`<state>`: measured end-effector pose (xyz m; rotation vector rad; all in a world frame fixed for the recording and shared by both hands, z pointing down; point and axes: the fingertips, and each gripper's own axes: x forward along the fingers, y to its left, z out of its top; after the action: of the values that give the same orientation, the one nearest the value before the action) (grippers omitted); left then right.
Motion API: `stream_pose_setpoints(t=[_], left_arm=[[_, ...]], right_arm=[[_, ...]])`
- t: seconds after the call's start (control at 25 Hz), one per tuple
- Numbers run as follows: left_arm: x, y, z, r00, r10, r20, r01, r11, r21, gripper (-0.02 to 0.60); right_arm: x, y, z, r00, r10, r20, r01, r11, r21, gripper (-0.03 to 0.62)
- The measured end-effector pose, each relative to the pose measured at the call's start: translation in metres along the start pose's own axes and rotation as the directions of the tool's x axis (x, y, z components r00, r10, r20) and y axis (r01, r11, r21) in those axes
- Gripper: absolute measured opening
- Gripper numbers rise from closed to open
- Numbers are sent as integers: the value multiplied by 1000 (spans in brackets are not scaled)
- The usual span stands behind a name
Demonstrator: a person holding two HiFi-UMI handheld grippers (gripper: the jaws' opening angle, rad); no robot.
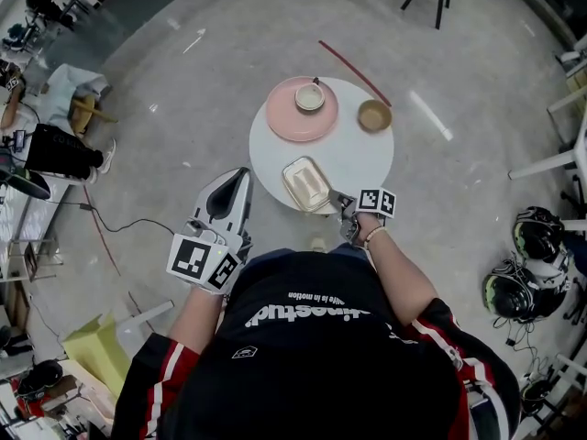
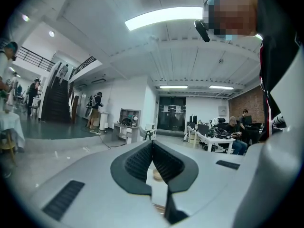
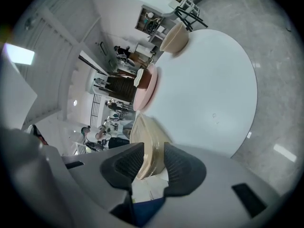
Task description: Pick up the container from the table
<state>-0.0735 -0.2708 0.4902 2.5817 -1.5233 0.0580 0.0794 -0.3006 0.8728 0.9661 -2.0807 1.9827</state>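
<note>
1. Centrally, a shallow beige rectangular container (image 1: 305,183) lies on a round white table (image 1: 367,159), at the edge nearest the person.
2. At the container's near right corner is the right gripper (image 1: 337,197). In the right gripper view its jaws stand fairly wide, with the container's (image 3: 147,141) rim filling the gap between them. Both ribbed black pads appear to lie against the rim, one on each side.
3. Farther back on the table, a pink plate (image 1: 289,122) carries a small pale bowl (image 1: 310,97).
4. Just beside the plate, toward the right, stands an empty tan bowl (image 1: 374,115), apart from the container.
5. Off the table's left edge, well apart from the container, the left gripper (image 1: 240,177) is held over the floor. In the left gripper view its jaws (image 2: 152,144) meet at the tips and hold nothing.
6. Beyond the table, a thin red rod (image 1: 353,71) lies on the grey floor.
7. Around the room are desks, a staircase, seated and standing people, and helmets on the floor at the right.
</note>
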Motion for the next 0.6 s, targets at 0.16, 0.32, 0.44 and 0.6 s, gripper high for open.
stream_pose_setpoints(t=[0.16, 0.32, 0.44, 0.6], left_arm=[[0, -4, 1, 1000, 5, 1, -5, 1000, 3, 25], [-3, -2, 1, 1000, 10, -1, -10, 1000, 0, 25], [-6, -2, 1, 1000, 15, -1, -15, 1000, -3, 25], [-8, -2, -2, 1000, 20, 0, -20, 1000, -6, 25]], right_arm=[[0, -2, 1, 1000, 25, 2, -25, 999, 20, 133], [3, 0, -1, 999, 45, 0, -45, 998, 38, 123], [4, 2, -3, 999, 49, -3, -49, 998, 35, 96], [3, -1, -5, 999, 41, -7, -41, 999, 26, 64]])
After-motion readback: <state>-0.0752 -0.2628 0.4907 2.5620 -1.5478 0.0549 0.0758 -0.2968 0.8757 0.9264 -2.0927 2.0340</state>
